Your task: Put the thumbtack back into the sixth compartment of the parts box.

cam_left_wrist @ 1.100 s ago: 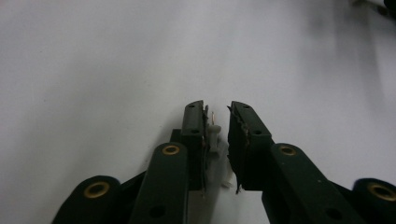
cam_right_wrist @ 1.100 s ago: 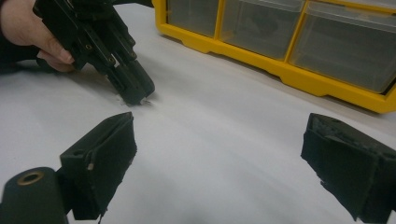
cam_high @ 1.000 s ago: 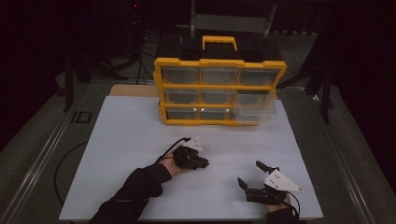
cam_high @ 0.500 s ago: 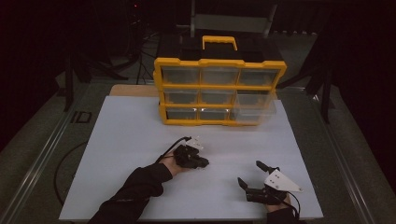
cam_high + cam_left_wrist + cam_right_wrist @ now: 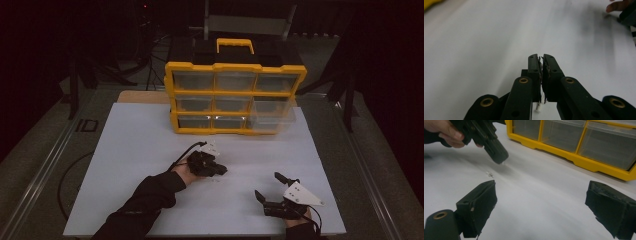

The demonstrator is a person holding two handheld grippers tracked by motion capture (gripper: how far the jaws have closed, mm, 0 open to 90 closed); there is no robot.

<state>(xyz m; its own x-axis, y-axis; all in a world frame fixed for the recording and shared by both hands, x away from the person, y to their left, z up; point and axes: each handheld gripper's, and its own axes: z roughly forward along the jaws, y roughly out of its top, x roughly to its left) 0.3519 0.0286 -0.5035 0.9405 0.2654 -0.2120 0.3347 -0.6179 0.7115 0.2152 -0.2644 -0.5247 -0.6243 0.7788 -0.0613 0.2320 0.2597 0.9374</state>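
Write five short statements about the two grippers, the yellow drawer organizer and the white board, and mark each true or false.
1. The left gripper has its jaws closed. True.
2. The right gripper is shut. False: its jaws stand wide apart with nothing between them.
3. The yellow organizer stands at the far edge of the white board. True.
4. A red handle tops the organizer. False: it is yellow.
5. The right gripper touches the organizer. False: it is well apart, near the board's near edge.

The far middle of the white surface [image 5: 130, 150] is blocked by the yellow drawer organizer [image 5: 232, 97], standing upright. Open room is left on the surface to its left and across the near half. That near stretch is broken only by the left tongs [image 5: 220, 171] and right tongs [image 5: 267, 187], well apart.
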